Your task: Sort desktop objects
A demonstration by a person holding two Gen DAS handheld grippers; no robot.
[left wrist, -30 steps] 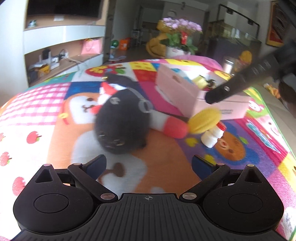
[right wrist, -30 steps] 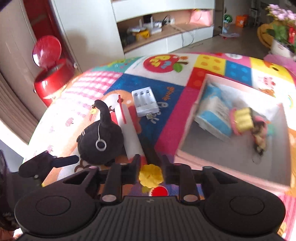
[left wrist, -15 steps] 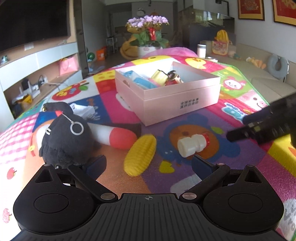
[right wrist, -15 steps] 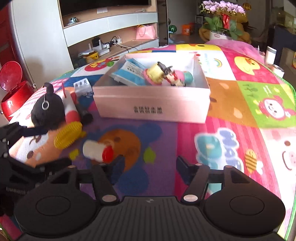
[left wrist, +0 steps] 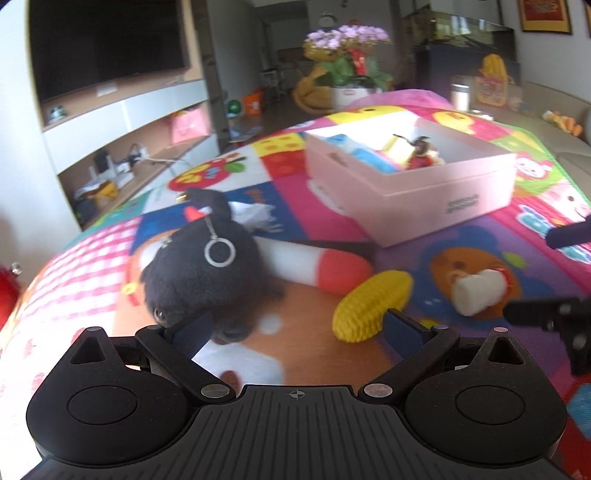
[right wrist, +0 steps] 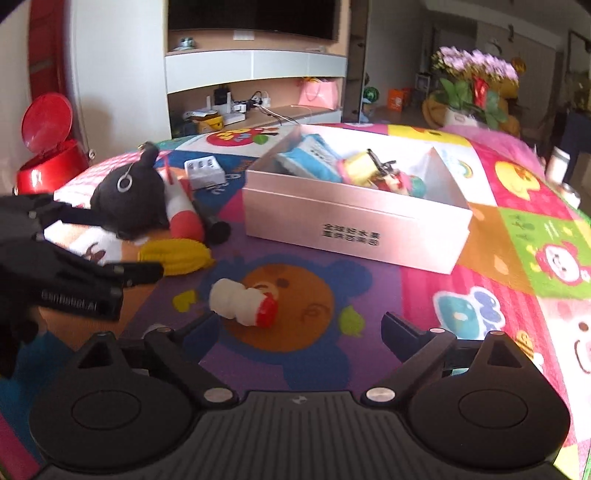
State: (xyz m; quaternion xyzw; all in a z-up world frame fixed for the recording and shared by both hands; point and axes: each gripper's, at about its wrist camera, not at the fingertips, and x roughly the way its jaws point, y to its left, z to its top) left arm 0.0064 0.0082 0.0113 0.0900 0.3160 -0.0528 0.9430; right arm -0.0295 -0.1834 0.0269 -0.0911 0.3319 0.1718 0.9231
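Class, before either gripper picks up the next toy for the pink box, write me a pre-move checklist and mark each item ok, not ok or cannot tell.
1. Right gripper empty, jaws opening: ok.
2. Left gripper open and empty: ok.
3. Small white bottle lying free on the mat, ahead of the right gripper: ok.
4. Pink box open, with room inside: ok.
5. Yellow corn toy clear of the black plush: ok.
6. Grippers apart from each other: ok.

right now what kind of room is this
Most likely a home living room: a wall-mounted TV above built-in shelves, a potted flower arrangement, and toys on a colourful cartoon play mat.
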